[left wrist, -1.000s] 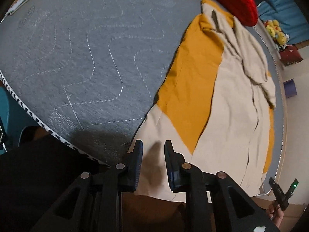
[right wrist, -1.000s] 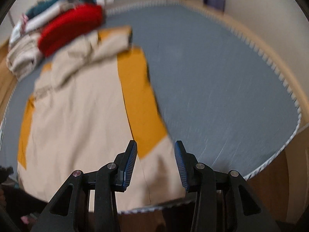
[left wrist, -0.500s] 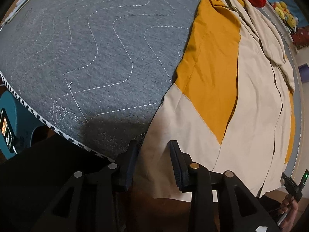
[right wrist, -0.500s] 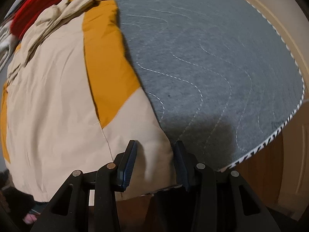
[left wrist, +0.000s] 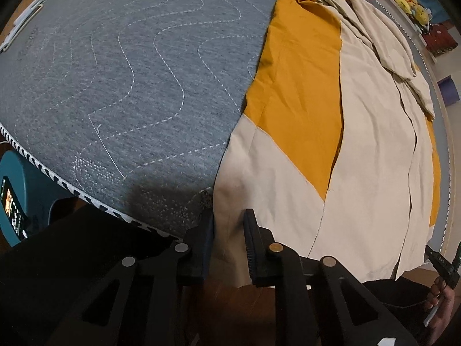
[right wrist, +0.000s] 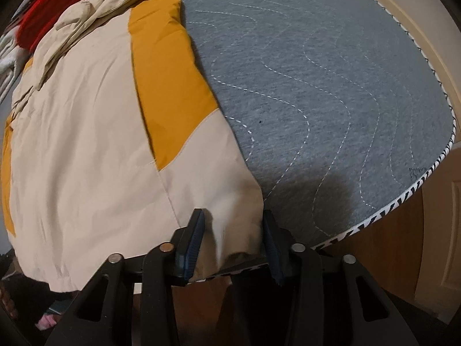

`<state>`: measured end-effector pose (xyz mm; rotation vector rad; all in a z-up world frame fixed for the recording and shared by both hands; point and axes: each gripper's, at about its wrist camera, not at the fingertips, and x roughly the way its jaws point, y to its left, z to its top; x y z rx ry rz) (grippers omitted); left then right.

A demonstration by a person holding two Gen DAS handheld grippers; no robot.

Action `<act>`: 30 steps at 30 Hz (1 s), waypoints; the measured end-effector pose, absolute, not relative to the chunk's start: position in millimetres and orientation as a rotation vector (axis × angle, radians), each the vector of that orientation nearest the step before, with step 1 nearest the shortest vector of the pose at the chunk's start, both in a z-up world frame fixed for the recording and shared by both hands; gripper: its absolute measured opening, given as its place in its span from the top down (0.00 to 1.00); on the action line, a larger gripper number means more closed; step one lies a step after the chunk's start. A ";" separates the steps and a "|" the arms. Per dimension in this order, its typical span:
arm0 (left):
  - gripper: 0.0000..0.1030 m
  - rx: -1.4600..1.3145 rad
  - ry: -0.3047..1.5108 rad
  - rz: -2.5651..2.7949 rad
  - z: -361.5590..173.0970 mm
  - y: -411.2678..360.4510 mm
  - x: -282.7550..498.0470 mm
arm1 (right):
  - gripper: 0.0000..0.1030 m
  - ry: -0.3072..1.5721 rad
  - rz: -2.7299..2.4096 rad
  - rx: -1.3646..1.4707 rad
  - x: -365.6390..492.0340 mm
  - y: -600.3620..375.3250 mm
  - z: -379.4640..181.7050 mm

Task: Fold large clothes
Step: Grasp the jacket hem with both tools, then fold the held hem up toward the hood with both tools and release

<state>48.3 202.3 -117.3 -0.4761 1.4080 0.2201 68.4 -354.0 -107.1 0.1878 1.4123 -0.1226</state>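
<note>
A large beige garment with mustard-yellow panels (left wrist: 374,144) lies flat on a grey quilted mattress (left wrist: 129,72), its hem at the near edge. My left gripper (left wrist: 229,225) points down at the garment's near left hem corner. Its jaws are closing, with the beige fabric filling the gap between the pads. In the right wrist view the garment (right wrist: 86,144) spreads left across the mattress (right wrist: 317,72). My right gripper (right wrist: 232,225) is at the near right hem corner. Its jaws are closing too, and the fabric bunches up between them.
A red knitted item (right wrist: 43,20) and folded light clothes sit beyond the garment's far end. A teal stool with a lit phone (left wrist: 17,201) stands left of the mattress. Yellow plush toys (left wrist: 409,0) lie at the far right. Wooden floor (right wrist: 389,245) borders the near edge.
Both grippers have come down onto the garment's near hem corners. Their jaws have narrowed, and the fabric now sits between the pads, bunched in the right one.
</note>
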 end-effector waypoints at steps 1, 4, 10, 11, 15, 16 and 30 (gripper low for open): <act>0.82 -0.474 1.411 0.223 -118.7 203.4 48.2 | 0.76 1.408 -0.119 0.165 67.1 -350.6 -106.2; 0.81 -0.475 1.407 0.232 -118.1 204.8 49.1 | 0.77 1.407 -0.120 0.144 64.6 -345.9 -105.8; 0.92 -0.419 1.408 0.216 -116.7 194.3 52.0 | 0.83 1.402 -0.126 0.171 64.1 -345.7 -101.2; 0.94 -0.423 1.401 0.212 -114.6 193.0 51.8 | 0.87 1.398 -0.122 0.174 67.5 -352.2 -101.1; 0.97 -0.415 1.319 0.168 -88.9 190.0 45.6 | 0.93 1.349 -0.113 0.219 66.1 -360.0 -86.4; 0.97 -0.404 1.291 0.151 -80.0 187.5 43.5 | 0.94 1.329 -0.109 0.232 64.8 -361.5 -79.2; 0.98 -0.389 1.079 -0.054 31.3 188.9 27.3 | 0.96 0.999 0.062 0.284 32.9 -351.1 61.0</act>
